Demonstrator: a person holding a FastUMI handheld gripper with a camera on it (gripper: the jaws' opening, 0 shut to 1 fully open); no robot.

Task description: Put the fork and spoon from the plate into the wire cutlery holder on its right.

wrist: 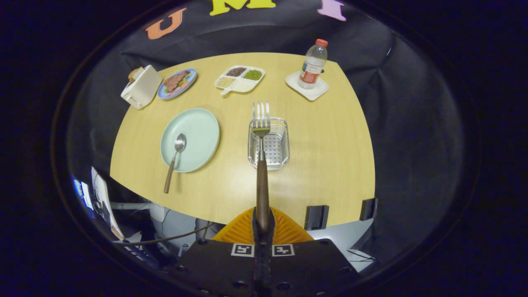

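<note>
Gripper [262, 225] clamped on fork [261, 136] handle; tines over wire cutlery holder [268, 143], whose open top is unobstructed. Bare worktop [330, 156] right of holder and between holder and plate [190, 139]. Spoon [175, 159] on plate, handle overhanging rim. Far edge crowded: toaster [140, 87], food plate [177, 83], divided tray [239, 78], bottle [313, 64] on coaster [307, 85].

The tongs [262, 225] are closed on the brown wooden handle of a steel fork [261, 132], both fingers pressing it; its tines point to 12 o'clock above a clear perforated rectangular cutlery holder [268, 143] on the pale wood tabletop [330, 156]. At 9 o'clock from the holder sits a round pale green plate [194, 138] bearing a wooden-handled steel spoon [175, 161], whose handle overhangs the rim toward 6 o'clock.
</note>
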